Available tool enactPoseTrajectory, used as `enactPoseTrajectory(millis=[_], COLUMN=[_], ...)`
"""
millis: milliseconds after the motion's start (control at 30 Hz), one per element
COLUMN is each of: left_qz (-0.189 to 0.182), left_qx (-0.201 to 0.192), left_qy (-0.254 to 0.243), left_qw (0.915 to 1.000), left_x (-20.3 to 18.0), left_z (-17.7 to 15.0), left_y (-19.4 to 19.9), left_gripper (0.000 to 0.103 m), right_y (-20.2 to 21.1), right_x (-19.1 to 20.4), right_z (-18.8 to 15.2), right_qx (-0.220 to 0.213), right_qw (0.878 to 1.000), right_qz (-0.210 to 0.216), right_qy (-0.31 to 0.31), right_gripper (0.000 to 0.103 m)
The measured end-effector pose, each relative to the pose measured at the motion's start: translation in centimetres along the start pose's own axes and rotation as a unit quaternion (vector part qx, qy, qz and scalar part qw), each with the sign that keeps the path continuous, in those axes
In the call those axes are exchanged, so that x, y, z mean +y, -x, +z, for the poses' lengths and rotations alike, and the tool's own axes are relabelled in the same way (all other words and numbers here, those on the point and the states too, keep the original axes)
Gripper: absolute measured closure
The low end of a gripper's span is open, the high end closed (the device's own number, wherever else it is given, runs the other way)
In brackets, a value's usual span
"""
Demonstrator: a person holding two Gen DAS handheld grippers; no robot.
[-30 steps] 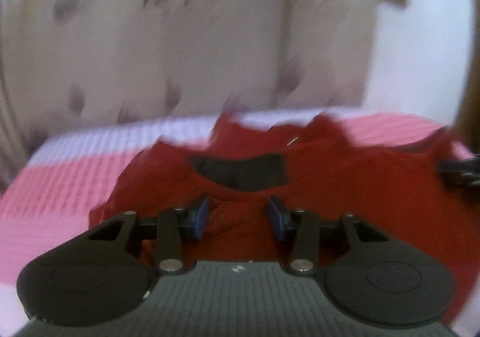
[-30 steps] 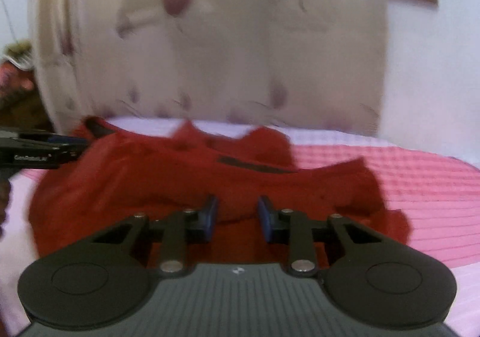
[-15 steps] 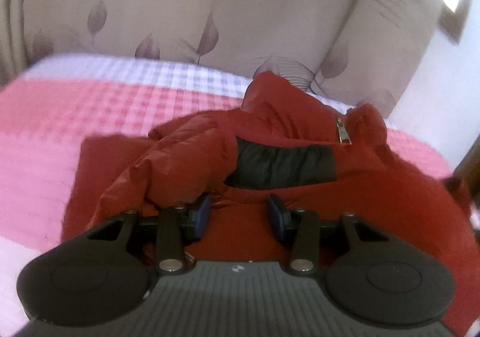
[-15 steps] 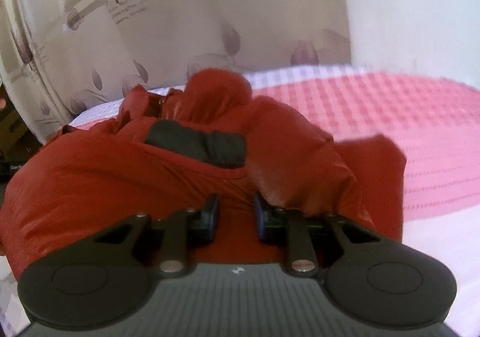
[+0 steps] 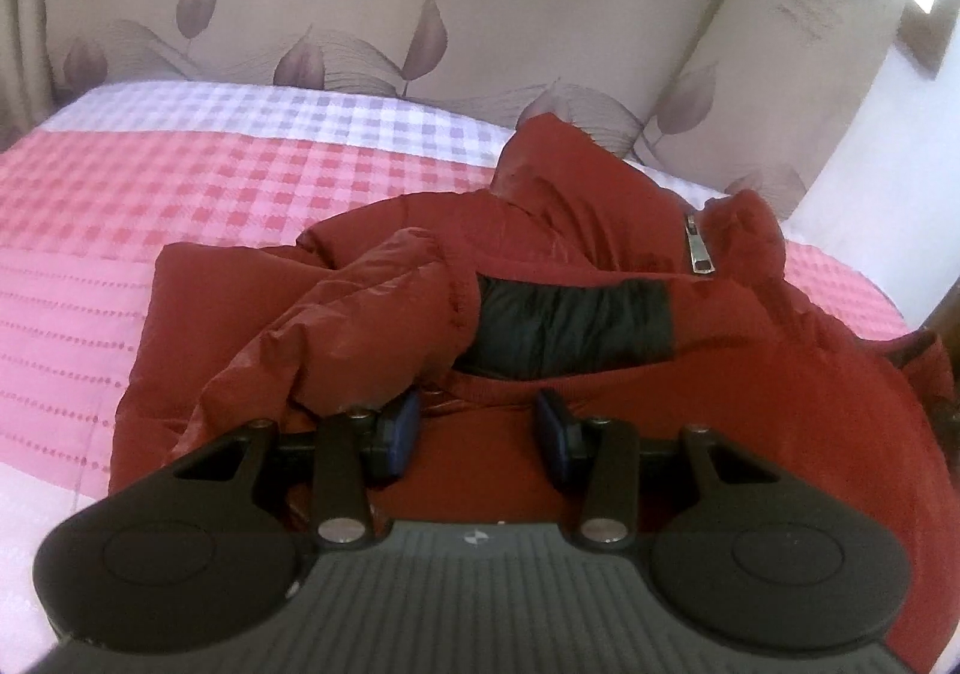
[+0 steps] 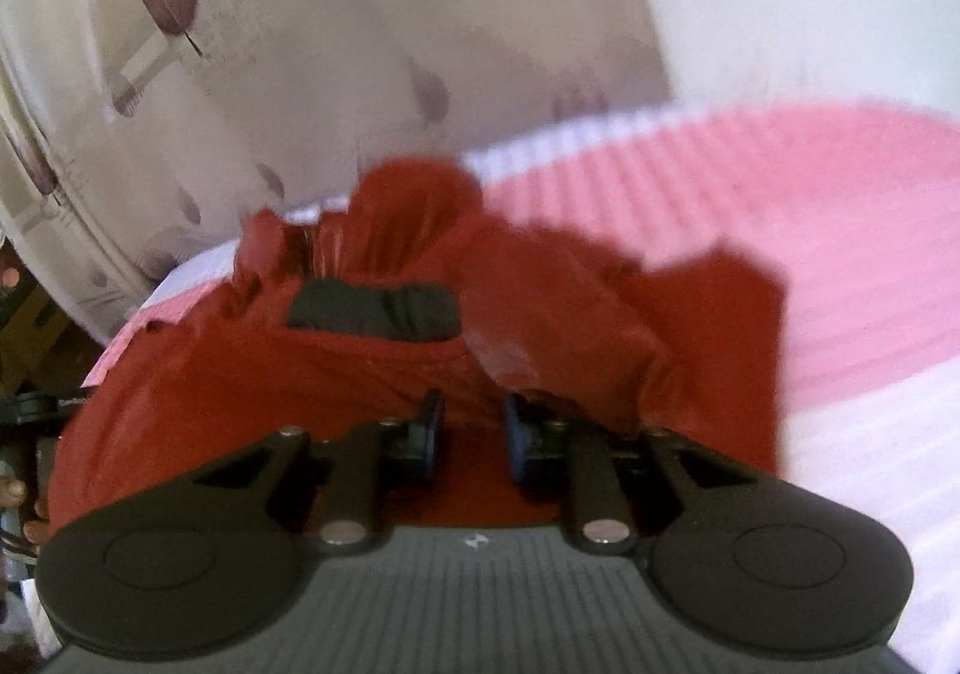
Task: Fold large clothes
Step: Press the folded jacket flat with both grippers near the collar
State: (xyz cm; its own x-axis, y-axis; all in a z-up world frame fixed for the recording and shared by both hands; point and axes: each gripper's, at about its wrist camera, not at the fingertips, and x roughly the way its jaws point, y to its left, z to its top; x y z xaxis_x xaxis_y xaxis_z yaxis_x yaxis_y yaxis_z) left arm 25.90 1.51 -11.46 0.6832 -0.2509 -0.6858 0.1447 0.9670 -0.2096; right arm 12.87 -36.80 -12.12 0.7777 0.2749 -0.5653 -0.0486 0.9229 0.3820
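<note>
A puffy red quilted jacket [image 5: 750, 374] with a black panel [image 5: 570, 332] lies in a rumpled heap on the pink and white checked bedcover [image 5: 180, 194]. Its collar end, with a metal zipper pull [image 5: 699, 248], is on the jacket's far side, toward the beige leaf-printed curtain [image 5: 360, 2].

The left gripper [image 5: 477, 434] is at the near edge of the jacket. Its blue pads stand moderately apart, with red fabric lying in the gap between them; a folded sleeve [image 5: 360, 326] rests against the left pad. Whether the pads press on the cloth, I cannot tell.

The right gripper [image 6: 471, 434] is also at the near edge of the jacket, below the black panel. Its jaws have just been closing and are now narrow, with red fabric seen between them; the picture is blurred, so a real grip is not certain.
</note>
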Motion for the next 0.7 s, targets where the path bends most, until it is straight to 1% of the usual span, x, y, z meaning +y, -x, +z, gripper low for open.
enactPoseTrajectory(millis=[67, 100, 133, 233, 300, 367, 433, 533, 633, 667, 700], left_qz=[0.009, 0.014, 0.018, 0.024, 0.028, 0.033, 0.037, 0.037, 0.026, 0.024, 0.028], left_qx=[0.003, 0.004, 0.004, 0.005, 0.007, 0.010, 0.010, 0.013, 0.018, 0.018, 0.008], left_qy=[-0.008, -0.014, -0.019, -0.024, -0.028, -0.035, -0.039, -0.030, -0.018, -0.017, -0.017], left_qw=[0.9999, 0.9998, 0.9996, 0.9994, 0.9992, 0.9988, 0.9985, 0.9988, 0.9993, 0.9994, 0.9994], left_x=[-0.3, -0.5, -0.6, -0.7, -0.8, -1.0, -1.2, -0.9, -0.4, -0.2, -0.1], left_z=[0.0, 0.0, -0.1, -0.2, -0.2, -0.1, -0.1, 0.0, 0.5, 0.8, 1.2], left_y=[-0.1, -0.2, -0.2, -0.3, -0.4, -0.5, -0.6, -0.8, -0.4, 0.1, 0.8], left_gripper=[0.057, 0.057, 0.057, 0.057, 0.057, 0.057, 0.056, 0.056, 0.057, 0.057, 0.060], right_y=[1.8, 2.2, 2.2, 0.7, -1.1, -2.8, -3.9, -5.1, -5.6, -5.6, -5.6], right_x=[0.9, 1.3, 1.7, 2.3, 2.5, 2.2, 1.9, 1.7, 1.9, 2.0, 2.0], right_z=[0.8, 1.2, 1.7, 2.4, 2.4, 2.0, 1.4, 0.4, 0.2, 0.1, 0.1], right_qx=[-0.033, -0.043, -0.044, -0.023, 0.002, 0.037, 0.057, 0.062, 0.064, 0.065, 0.066], right_qw=[0.999, 0.997, 0.996, 0.993, 0.988, 0.985, 0.984, 0.982, 0.980, 0.980, 0.979], right_qz=[-0.022, -0.031, -0.041, -0.065, -0.092, -0.108, -0.109, -0.118, -0.126, -0.128, -0.127], right_qy=[0.033, 0.047, 0.061, 0.099, 0.123, 0.126, 0.125, 0.134, 0.137, 0.141, 0.143], right_gripper=[0.082, 0.082, 0.082, 0.082, 0.083, 0.084, 0.085, 0.085, 0.085, 0.085, 0.085])
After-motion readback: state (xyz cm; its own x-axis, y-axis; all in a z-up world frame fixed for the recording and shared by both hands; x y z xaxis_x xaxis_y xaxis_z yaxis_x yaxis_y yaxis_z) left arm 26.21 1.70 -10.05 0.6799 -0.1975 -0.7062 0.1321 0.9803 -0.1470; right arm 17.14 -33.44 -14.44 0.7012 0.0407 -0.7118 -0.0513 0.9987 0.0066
